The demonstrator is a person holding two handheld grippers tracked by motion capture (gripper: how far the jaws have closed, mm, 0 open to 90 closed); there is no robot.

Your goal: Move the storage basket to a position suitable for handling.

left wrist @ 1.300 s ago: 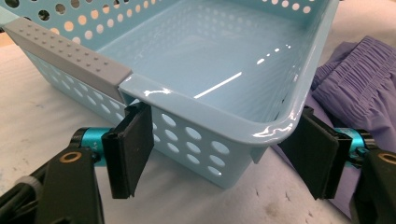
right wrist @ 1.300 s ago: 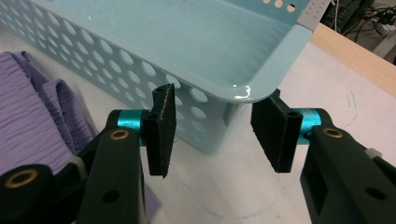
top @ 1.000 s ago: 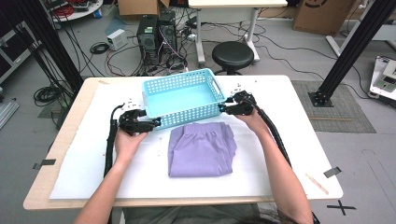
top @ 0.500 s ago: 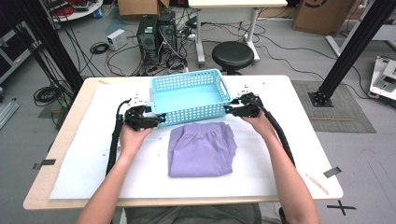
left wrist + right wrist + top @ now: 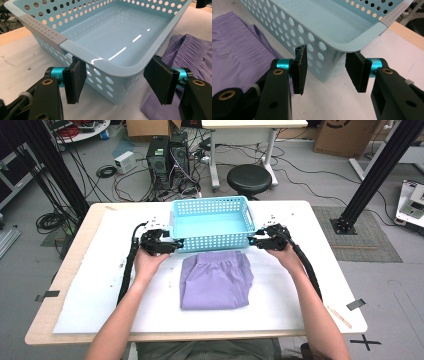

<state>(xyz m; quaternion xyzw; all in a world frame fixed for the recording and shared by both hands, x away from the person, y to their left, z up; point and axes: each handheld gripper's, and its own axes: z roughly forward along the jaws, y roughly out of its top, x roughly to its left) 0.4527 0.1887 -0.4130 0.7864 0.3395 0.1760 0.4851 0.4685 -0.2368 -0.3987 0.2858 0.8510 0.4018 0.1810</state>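
Toward the table's far edge, both grippers, left (image 5: 172, 243) and right (image 5: 253, 241), stand released, jaws straddling the basket's (image 5: 212, 222) near corners. Judgement: clamp both evenly, clear of the cloth (image 5: 216, 280).

Both forearms reach forward from the table's near edge, each hand gripping a black two-jaw tool. The left gripper (image 5: 172, 244) and right gripper (image 5: 254, 240) point inward toward each other, jaws spread apart, cables trailing back along the arms.

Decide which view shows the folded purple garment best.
The high view: the whole purple garment lies flat beside the blue basket. The left gripper view catches its gathered edge, the right gripper view a pleated part.
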